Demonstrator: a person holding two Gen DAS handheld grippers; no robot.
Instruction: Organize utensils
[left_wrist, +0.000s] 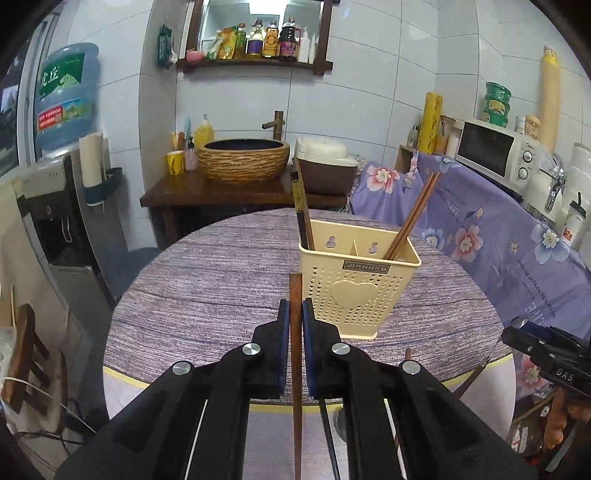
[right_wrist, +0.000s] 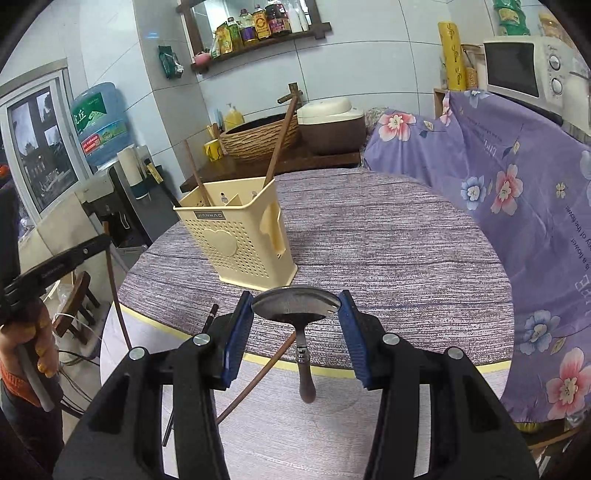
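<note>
**A:** Status on both hands?

**B:** My left gripper (left_wrist: 294, 312) is clamped on a brown chopstick (left_wrist: 295, 369), pads pinching it near its upper end; the rest hangs down through the lower centre of the left view. My right gripper (right_wrist: 295, 306) grips a metal spoon (right_wrist: 295, 304) across the bowl, a blue pad on each rim edge, wooden handle dangling toward the bottom of the frame.

**A:** Where's the holder?

**B:** Cream utensil holder (left_wrist: 356, 291) stands on the round table (left_wrist: 207, 280), centre-right in the left view, upper-left of centre in the right view. Chopsticks already lean in both compartments. A few more sticks lie near the table's near edge, low in the frame.

**A:** Handling notes?

**B:** Chopstick: light, stiff, thin. I judge it pivots easily in a two-pad pinch, so it could swing while I tip it in. Gripped near one end, the long free end leads into the slot, which helps.

Spoon: heavier, smooth metal, curved rim. Holding across the bowl looks marginal; the pads meet a rounded edge, so slip or rotation seems likely. The neck or the wooden handle would be a better hold. As is, handle goes in first.

**A:** Risk?

**B:** Holder looks light; a stick catching its rim could tip it.
</note>
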